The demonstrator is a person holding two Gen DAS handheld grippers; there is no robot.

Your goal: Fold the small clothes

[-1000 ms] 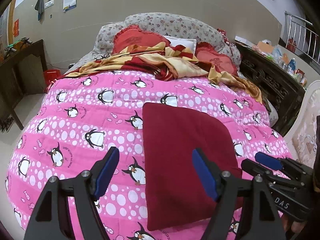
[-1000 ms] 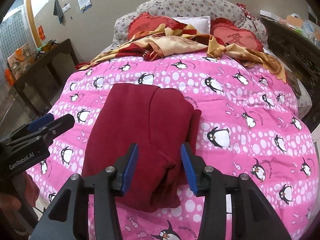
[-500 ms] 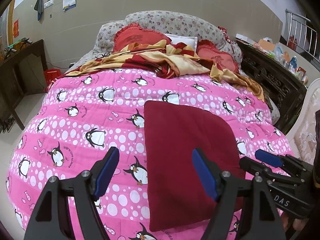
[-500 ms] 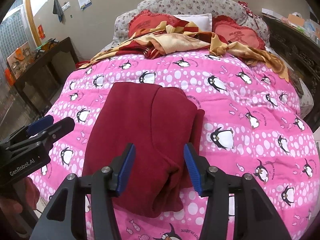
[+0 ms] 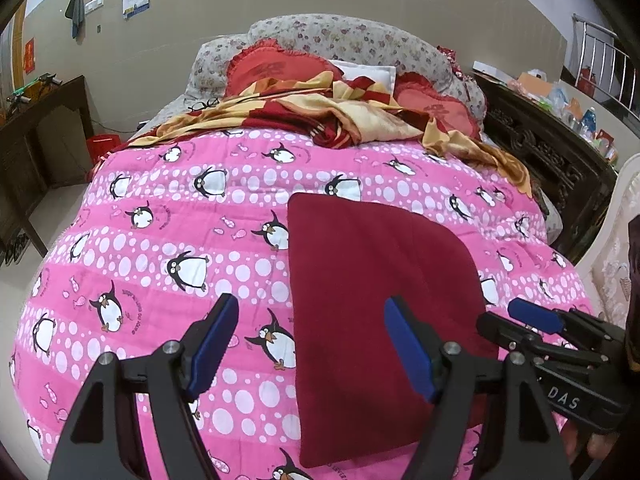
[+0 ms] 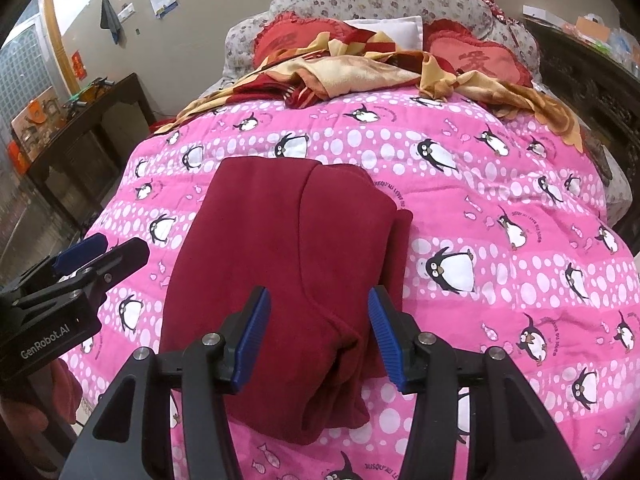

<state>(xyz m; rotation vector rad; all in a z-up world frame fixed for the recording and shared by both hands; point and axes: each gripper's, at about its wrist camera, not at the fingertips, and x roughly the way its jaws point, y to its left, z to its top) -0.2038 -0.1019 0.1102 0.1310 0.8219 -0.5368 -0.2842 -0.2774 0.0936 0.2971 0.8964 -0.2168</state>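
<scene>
**Folded Garment on Bed: Both Hand-Held Grippers Open and Empty**

Change from earlier frames: jaws of right hand-held gripper (image 6: 318,334) just widened slightly; nothing clamped between them. Left hand-held gripper (image 5: 310,344) unchanged: wide open, empty. Folded dark red garment (image 6: 280,256) in same place and shape on pink penguin quilt (image 6: 500,208).

Nearest, right wrist view: blue pads (image 6: 252,340) poised over near edge of garment, above the cloth, not pressing it. Folded layers visible here only: rounded top flap over a lower layer, with a narrow strip protruding at the right edge. Left hand-held gripper seen at left margin, just beside garment.

Nearest, left wrist view: one finger over bare quilt, other finger over garment's left portion. Garment (image 5: 380,280) appears here as a flat, plain panel; layering not discernible. Right hand-held gripper (image 5: 536,322) seen at right margin, over garment's right edge.

Farther back, both views: crumpled red-and-yellow blanket (image 5: 340,116), red cushions (image 6: 476,54), floral headboard (image 5: 340,36).

Left wrist view only: railing (image 5: 604,64) at far right.
</scene>
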